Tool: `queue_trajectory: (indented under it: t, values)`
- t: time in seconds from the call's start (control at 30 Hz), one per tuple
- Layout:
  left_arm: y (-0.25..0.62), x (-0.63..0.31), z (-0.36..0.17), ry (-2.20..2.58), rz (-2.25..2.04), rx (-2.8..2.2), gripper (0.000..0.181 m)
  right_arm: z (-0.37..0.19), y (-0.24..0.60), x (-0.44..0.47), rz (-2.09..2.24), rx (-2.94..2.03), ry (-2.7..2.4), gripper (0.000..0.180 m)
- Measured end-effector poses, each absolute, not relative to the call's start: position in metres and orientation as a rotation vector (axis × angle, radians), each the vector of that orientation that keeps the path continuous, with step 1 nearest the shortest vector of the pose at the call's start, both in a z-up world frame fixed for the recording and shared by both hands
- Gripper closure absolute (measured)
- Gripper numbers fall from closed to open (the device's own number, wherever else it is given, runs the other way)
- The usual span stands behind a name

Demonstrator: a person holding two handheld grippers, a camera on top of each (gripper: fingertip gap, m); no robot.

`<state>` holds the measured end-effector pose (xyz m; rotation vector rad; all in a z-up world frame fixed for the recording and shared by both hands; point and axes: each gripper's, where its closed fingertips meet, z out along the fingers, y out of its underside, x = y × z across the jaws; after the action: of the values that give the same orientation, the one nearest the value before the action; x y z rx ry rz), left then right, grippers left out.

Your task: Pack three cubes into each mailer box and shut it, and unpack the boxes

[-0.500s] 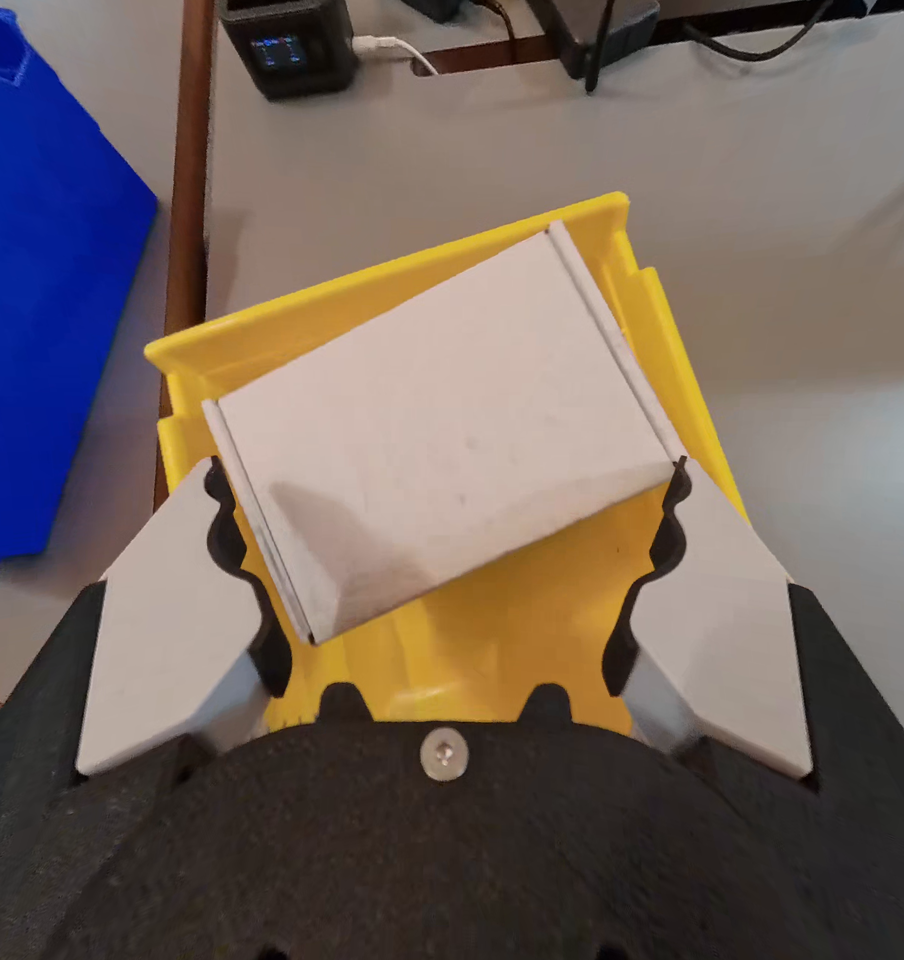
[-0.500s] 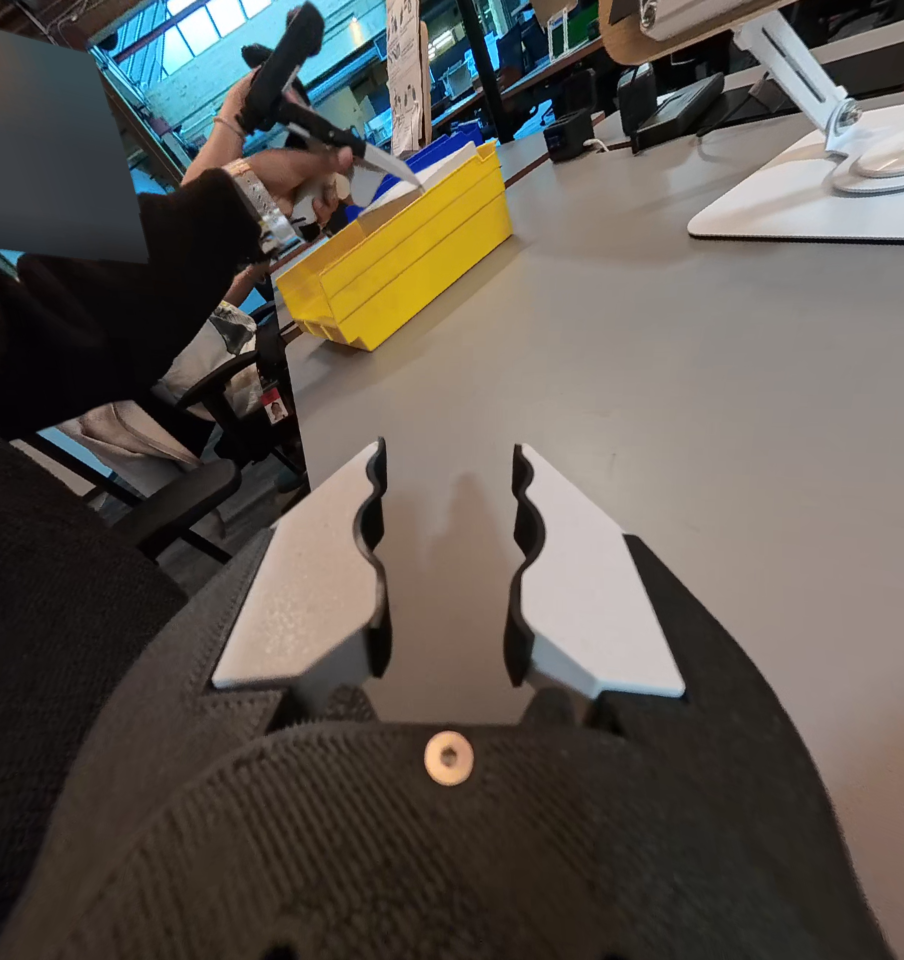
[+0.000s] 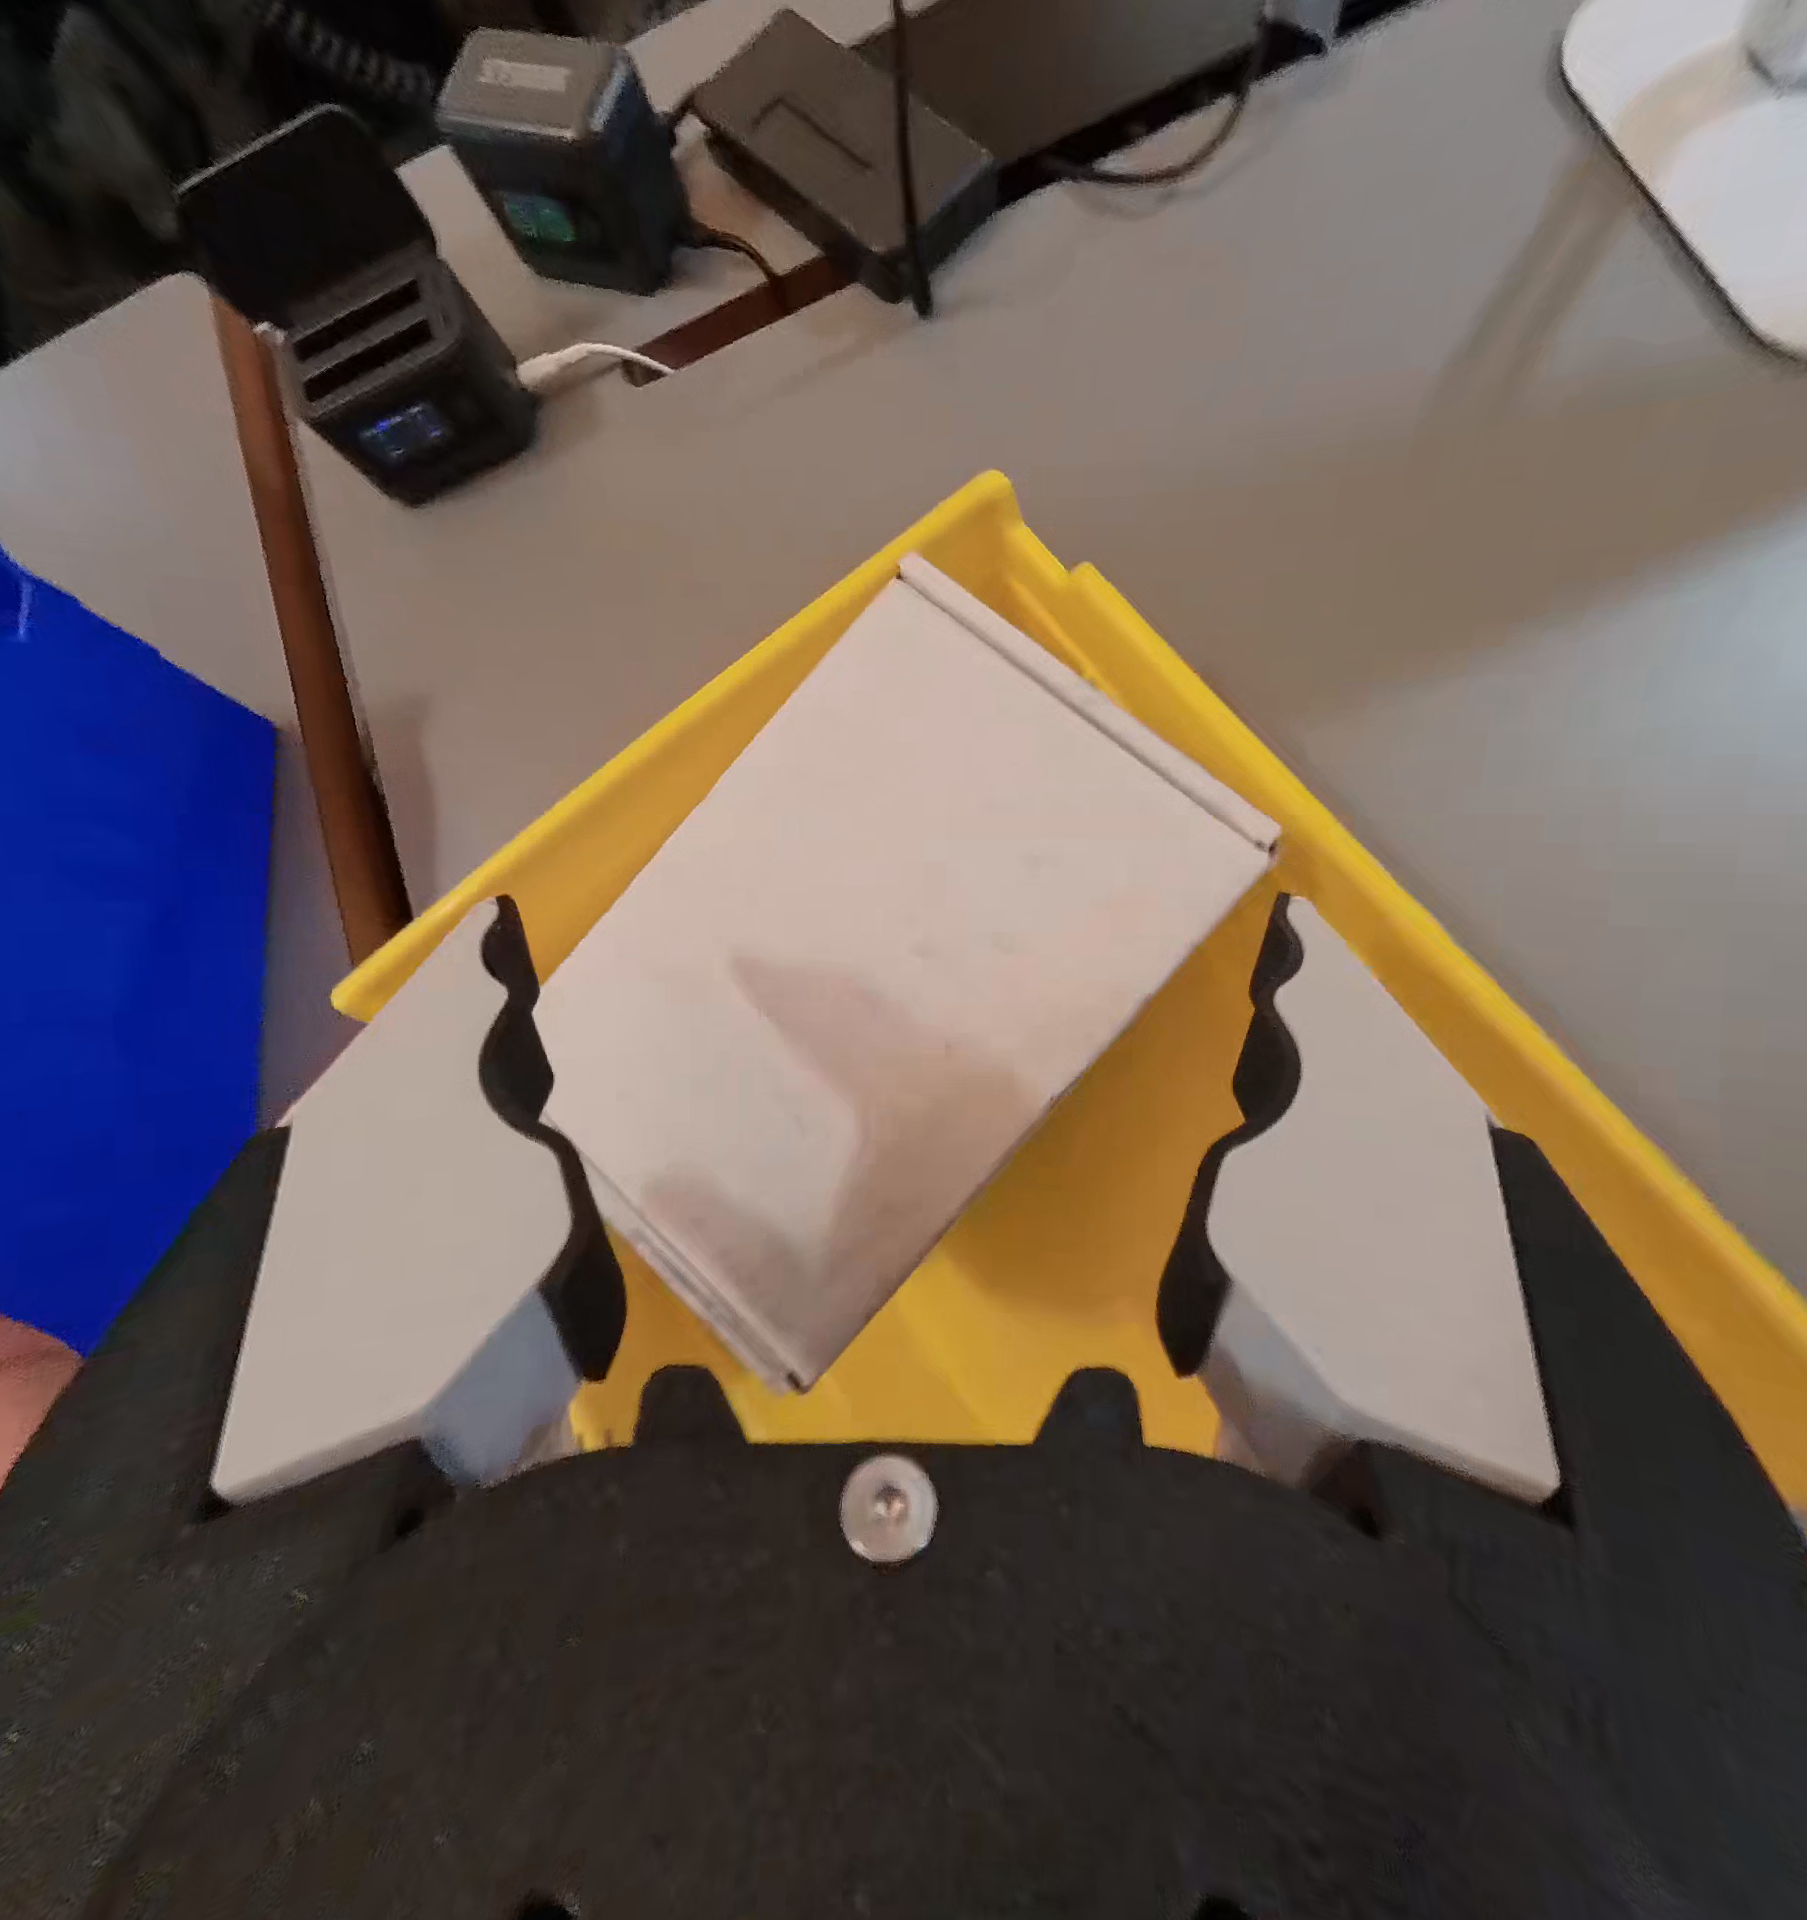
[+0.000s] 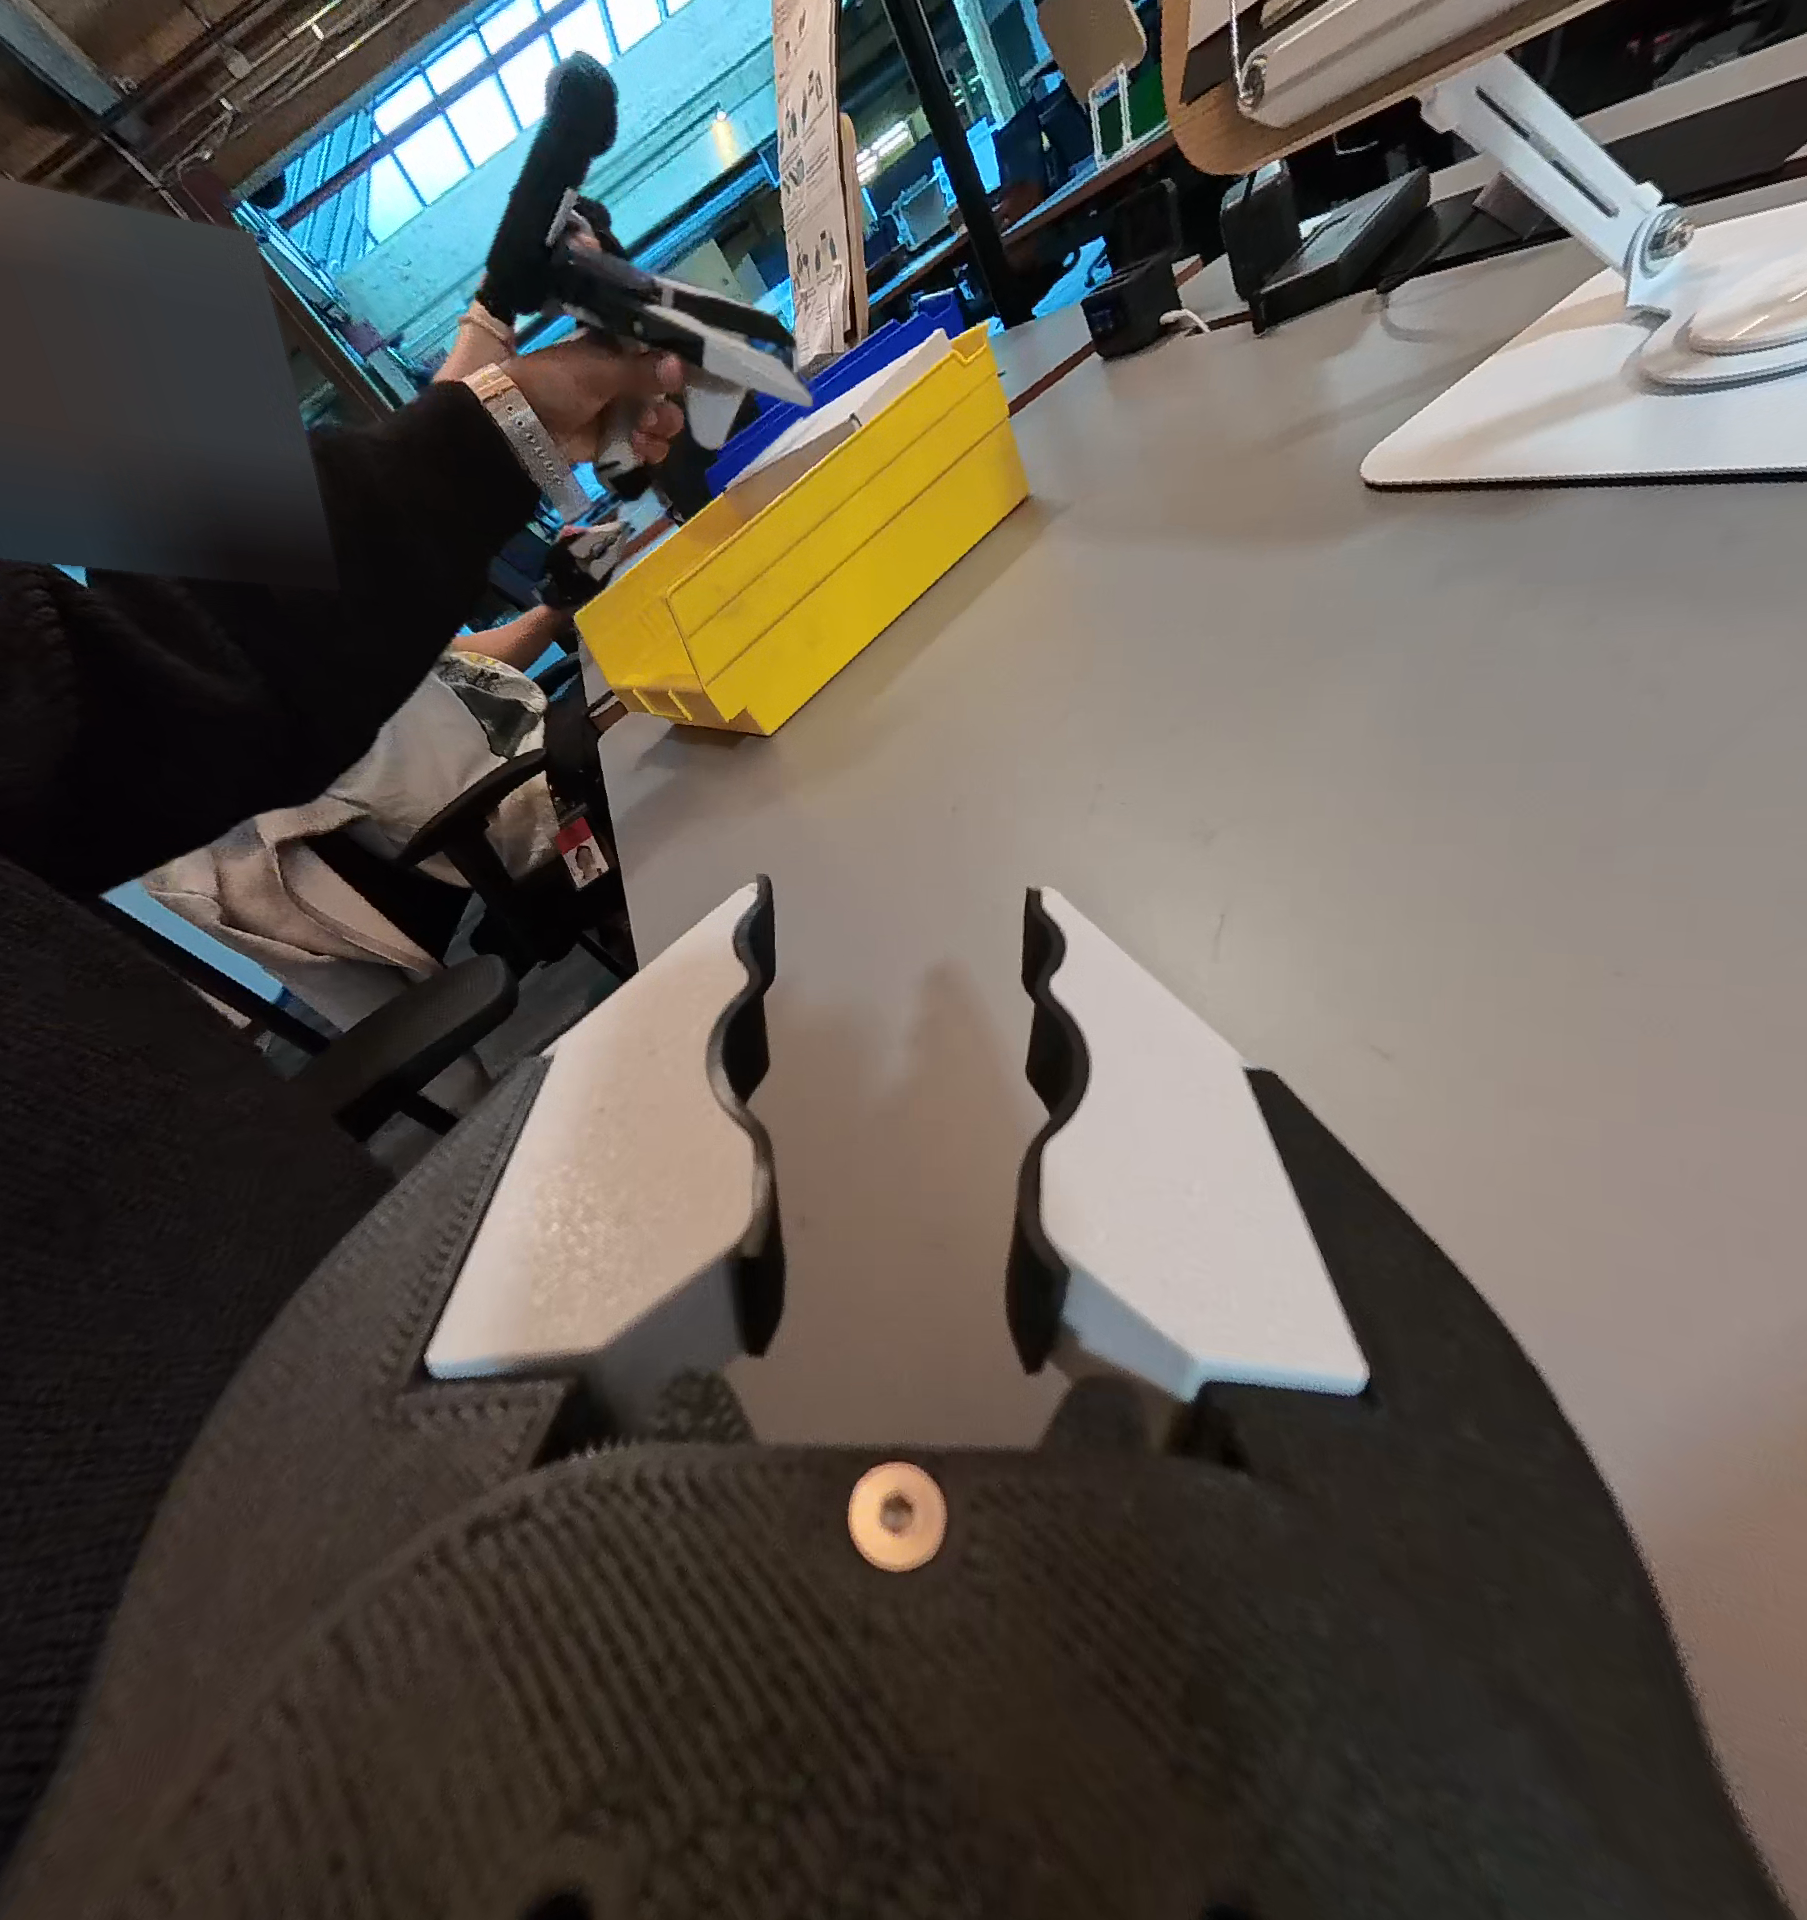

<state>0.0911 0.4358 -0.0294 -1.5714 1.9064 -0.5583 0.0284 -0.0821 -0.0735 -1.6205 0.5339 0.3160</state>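
The right gripper (image 4: 899, 914) is kept low over the grey table (image 4: 1346, 831), its fingers spread with nothing between them. The left gripper (image 3: 888, 914) is held above the yellow bin (image 3: 1398, 935), its fingers also spread wide. A closed white mailer box (image 3: 878, 956) is seen lying tilted in this bin. A blue bin (image 3: 99, 935) is placed just beside, and black chargers (image 3: 379, 343) farther away.
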Motion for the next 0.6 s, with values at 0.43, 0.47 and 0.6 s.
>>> queue_trajectory:
  t: [0.43, 0.47, 0.6]
  values:
    - [0.436, 0.064, -0.051, 2.414, -0.408, -1.53, 0.062, -0.081, -0.083, 0.038, 0.355, -1.605, 0.612, 0.133]
    - [0.442, 0.066, -0.051, 2.408, -0.366, -1.506, 0.061, -0.082, -0.084, 0.04, 0.367, -1.592, 0.627, 0.133]
    - [0.465, 0.066, -0.071, 2.444, -0.125, -1.481, 0.056, -0.082, -0.087, 0.047, 0.411, -1.549, 0.677, 0.134]
